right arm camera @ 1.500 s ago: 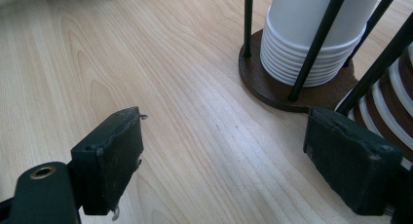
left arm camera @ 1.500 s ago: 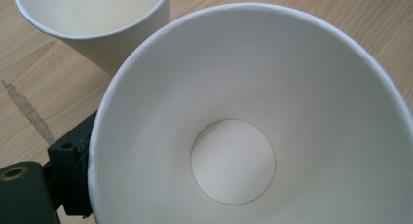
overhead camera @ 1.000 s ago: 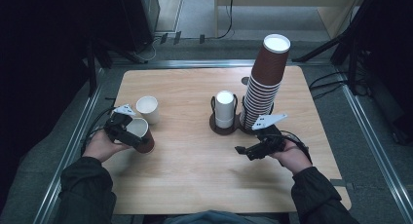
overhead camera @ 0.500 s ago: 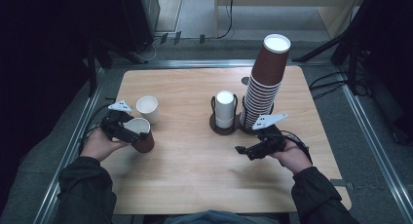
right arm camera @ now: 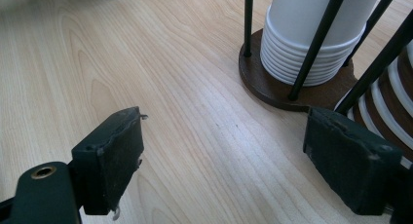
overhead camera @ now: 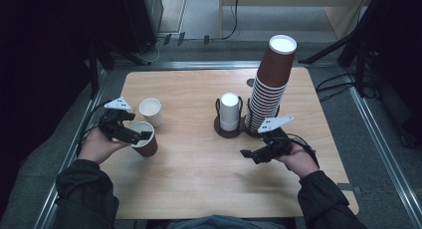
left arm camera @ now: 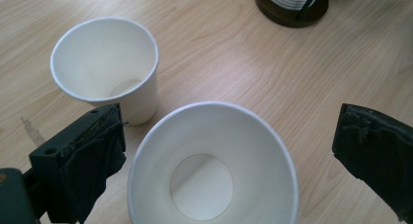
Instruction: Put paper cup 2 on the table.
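The left tool (overhead camera: pixel 130 134) sits at the left side of the desk (overhead camera: pixel 199 179), its jaws spread wide to either side of a brown cup (overhead camera: pixel 144 139). In the left gripper view the cup's (left arm camera: pixel 212 165) white mouth lies between the two black jaws, upright, nearer the left-hand jaw than the other; a clear gap shows on the right-hand side, and whether the left-hand jaw touches the rim cannot be told. So the tool stands open around the cup, not clamped on it.

A white cup (overhead camera: pixel 150 111) stands upright just beyond the brown one, close beside it; in the left gripper view it (left arm camera: pixel 104 68) rises just past the left-hand jaw.

The right tool (overhead camera: pixel 254 153) hovers over the right part of the desk, jaws apart with nothing between them but bare wood. Just ahead of it stands a dark round holder (overhead camera: pixel 224 130) with thin black rods, bearing a short stack of white cups (overhead camera: pixel 229 111); in the right gripper view this stack (right arm camera: pixel 316 34) sits beyond the jaws. Beside it leans a tall stack of brown cups (overhead camera: pixel 271 84), near the right tool but apart from it.
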Tool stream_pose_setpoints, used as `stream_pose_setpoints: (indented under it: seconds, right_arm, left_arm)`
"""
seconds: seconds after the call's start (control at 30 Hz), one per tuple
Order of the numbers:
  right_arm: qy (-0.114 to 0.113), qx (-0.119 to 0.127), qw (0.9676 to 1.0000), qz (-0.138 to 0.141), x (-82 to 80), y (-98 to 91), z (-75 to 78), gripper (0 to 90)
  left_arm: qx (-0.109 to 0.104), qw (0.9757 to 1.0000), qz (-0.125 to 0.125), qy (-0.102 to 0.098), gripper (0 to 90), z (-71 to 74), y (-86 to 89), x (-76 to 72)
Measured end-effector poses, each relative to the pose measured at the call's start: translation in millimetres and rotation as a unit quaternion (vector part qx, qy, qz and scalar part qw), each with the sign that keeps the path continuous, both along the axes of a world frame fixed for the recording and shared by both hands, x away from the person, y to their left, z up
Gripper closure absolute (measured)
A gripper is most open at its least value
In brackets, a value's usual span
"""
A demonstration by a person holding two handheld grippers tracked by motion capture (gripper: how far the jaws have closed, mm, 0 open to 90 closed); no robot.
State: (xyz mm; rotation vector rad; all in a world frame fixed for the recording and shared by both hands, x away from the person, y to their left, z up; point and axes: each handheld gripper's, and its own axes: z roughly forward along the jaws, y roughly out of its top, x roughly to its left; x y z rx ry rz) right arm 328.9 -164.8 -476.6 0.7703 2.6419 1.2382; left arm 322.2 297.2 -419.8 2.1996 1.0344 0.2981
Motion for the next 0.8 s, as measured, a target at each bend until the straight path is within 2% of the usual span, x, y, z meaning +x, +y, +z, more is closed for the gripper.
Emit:
stream_pose_setpoints:
  seconds: [0.07,0.13,0.37,0.5,0.57,0.67,0.8]
  right_arm:
    - [0.000,0.000,1.0000,0.000,0.0,-0.1,0.0,14.8]
    - [0.000,0.001,1.0000,0.000,0.0,-0.1,0.0,14.8]
    - [0.001,0.000,1.0000,0.000,0.0,-0.2,-0.1,14.8]
    - [0.002,-0.001,1.0000,-0.001,-0.5,-0.5,0.0,14.8]
    - [0.001,0.000,1.0000,-0.001,-0.8,-0.6,0.6,14.8]
    - [0.001,0.000,1.0000,0.000,-0.9,-0.6,0.6,14.8]
    - [0.002,0.000,1.0000,-0.001,-0.4,-1.9,0.1,14.8]
  left_arm:
    - [0.006,1.0000,-0.001,0.001,0.0,3.5,-4.1,-0.8]
    - [0.004,0.9998,-0.018,0.004,0.0,7.1,-9.1,-2.4]
    - [-0.031,0.9991,-0.028,0.011,0.0,16.1,-21.1,-2.4]
    - [-0.037,0.9987,-0.035,0.010,0.0,18.2,-31.4,-2.6]
    - [-0.041,0.9979,-0.048,0.013,0.0,18.4,-38.2,-3.2]
    - [-0.040,0.9968,-0.069,0.005,0.0,20.5,-49.7,-5.7]
    - [-0.033,0.9960,-0.083,0.005,0.0,21.6,-63.6,-6.9]
